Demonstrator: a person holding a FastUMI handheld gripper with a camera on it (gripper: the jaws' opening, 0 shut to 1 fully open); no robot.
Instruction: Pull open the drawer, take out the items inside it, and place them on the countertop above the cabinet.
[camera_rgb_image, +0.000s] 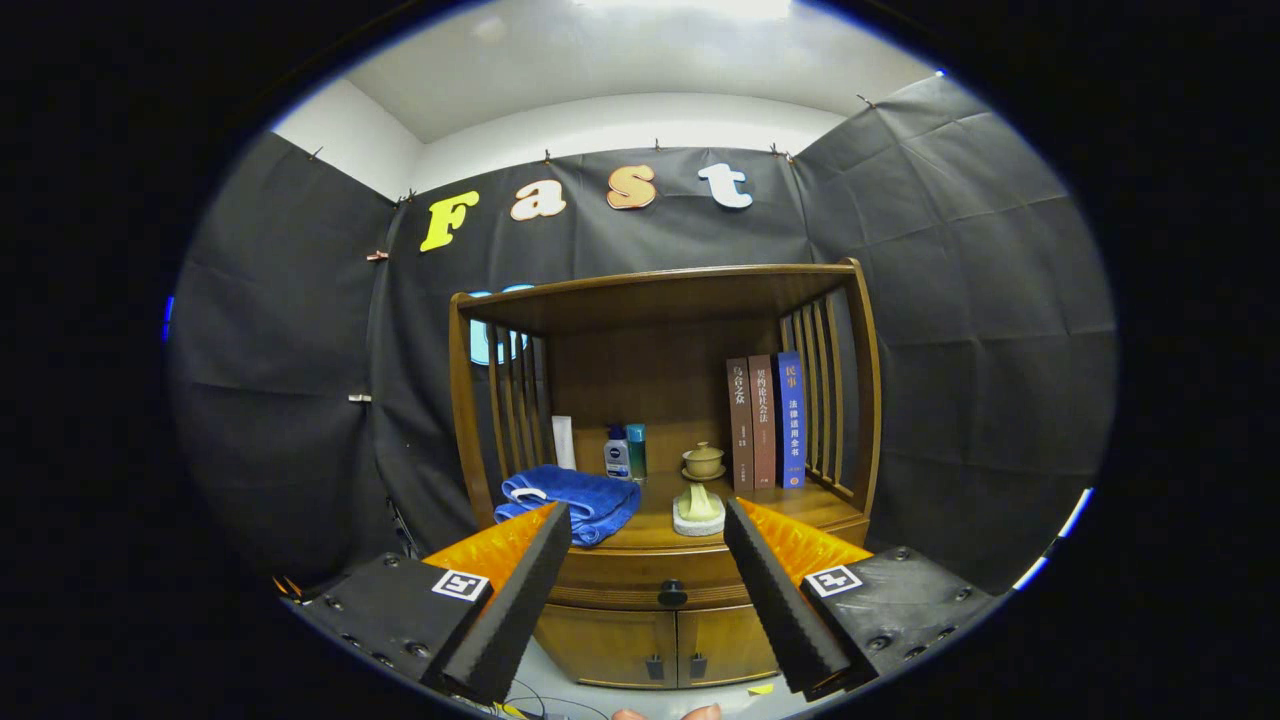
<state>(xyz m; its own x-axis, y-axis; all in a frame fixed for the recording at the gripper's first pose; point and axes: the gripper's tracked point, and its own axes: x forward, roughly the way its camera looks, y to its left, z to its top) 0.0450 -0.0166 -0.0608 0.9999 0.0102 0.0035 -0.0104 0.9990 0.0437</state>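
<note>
The gripper (648, 520) is hanging in front of a wooden cabinet (665, 400) with its two fingers (520, 590) standing wide apart and nothing lying between them. The drawer (655, 580) is sitting shut under the countertop (800, 505), and its dark round knob (672, 594) is showing in the gap between the fingers, a little beyond their tips. Below the drawer two small doors (655, 645) are sitting closed side by side. On the countertop a folded blue towel (570, 500) is lying just beyond the left finger, and a pale green piece on a small white dish (698, 510) is resting near the right finger. Further back a white tube (563, 442), two small bottles (626, 452) and a lidded cup on a saucer (703, 461) are standing in a row. Three books (765, 422) are standing upright against the slatted right side. What is inside the drawer cannot be told, since it is closed
</note>
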